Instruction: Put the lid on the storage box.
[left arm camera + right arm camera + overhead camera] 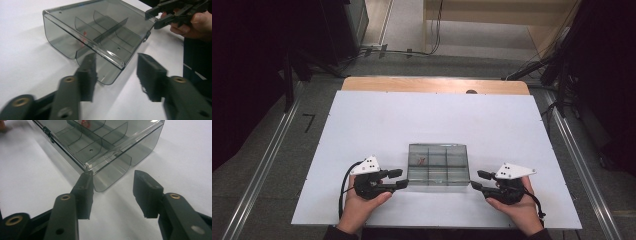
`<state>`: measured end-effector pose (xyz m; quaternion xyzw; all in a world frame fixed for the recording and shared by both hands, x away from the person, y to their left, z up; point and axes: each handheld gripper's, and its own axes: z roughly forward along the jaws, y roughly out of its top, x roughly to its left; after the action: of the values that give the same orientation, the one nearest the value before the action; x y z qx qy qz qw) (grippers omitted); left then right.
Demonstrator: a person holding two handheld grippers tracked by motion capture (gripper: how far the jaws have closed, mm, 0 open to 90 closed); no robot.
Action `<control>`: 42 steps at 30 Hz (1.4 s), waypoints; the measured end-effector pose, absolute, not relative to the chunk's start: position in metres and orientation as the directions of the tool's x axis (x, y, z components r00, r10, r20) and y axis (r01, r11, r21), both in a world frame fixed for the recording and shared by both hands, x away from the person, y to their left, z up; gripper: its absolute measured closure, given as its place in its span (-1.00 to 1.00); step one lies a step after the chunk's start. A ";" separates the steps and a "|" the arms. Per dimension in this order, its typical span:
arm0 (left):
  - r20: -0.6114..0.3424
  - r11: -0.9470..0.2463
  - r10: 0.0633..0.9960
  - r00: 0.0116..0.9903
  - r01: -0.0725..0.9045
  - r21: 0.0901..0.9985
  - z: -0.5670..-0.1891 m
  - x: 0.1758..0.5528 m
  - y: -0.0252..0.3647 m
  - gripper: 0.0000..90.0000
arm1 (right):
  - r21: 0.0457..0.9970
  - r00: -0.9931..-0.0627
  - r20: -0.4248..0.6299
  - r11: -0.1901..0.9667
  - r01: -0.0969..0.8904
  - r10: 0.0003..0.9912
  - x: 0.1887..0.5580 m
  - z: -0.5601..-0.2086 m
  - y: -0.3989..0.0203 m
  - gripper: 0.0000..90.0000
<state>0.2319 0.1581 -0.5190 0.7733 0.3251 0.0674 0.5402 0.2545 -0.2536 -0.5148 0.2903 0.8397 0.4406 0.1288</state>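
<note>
Glossy smoky clear plastic box point(438, 162) on a matt white tabletop point(362, 130).

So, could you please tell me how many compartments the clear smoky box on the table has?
6 compartments in the box: three along the far row and three along the near row. A small red item lies in the far-left one.

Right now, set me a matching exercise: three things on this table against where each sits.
Things:
1. left gripper
2. right gripper
3. small red item

Places:
A. inside a compartment of the smoky clear box
B. at the box's right end, jaws open
C. at the box's left end, jaws open

Pairs: 1-C, 2-B, 3-A
</note>
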 end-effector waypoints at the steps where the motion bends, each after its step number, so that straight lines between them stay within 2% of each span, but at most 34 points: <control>1: -0.247 -0.195 0.578 0.778 0.426 0.884 -0.518 0.231 0.158 -0.03 | 0.815 -0.798 0.039 0.443 0.373 0.601 0.254 -0.515 -0.254 0.06; 8: -0.244 -0.160 0.577 0.780 0.400 0.902 -0.515 0.227 0.164 -0.26 | 0.830 -0.789 0.043 0.418 0.370 0.613 0.251 -0.510 -0.257 -0.06; 12: -0.239 -0.148 0.576 0.782 0.387 0.910 -0.513 0.224 0.167 -0.32 | 0.841 -0.787 0.042 0.404 0.361 0.615 0.249 -0.507 -0.260 -0.11; 27: -0.219 -0.109 0.594 0.774 0.347 0.932 -0.508 0.217 0.180 -0.48 | 0.871 -0.789 0.050 0.359 0.334 0.612 0.244 -0.499 -0.274 -0.65; 42: -0.209 -0.082 0.614 0.761 0.325 0.942 -0.510 0.212 0.199 -0.72 | 0.885 -0.753 0.084 0.298 0.357 0.652 0.243 -0.499 -0.305 -0.69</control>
<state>0.2118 0.1993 -0.5100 0.7256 0.3235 0.1214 0.5951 0.2433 -0.3047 -0.4987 0.3186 0.7920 0.4993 0.1478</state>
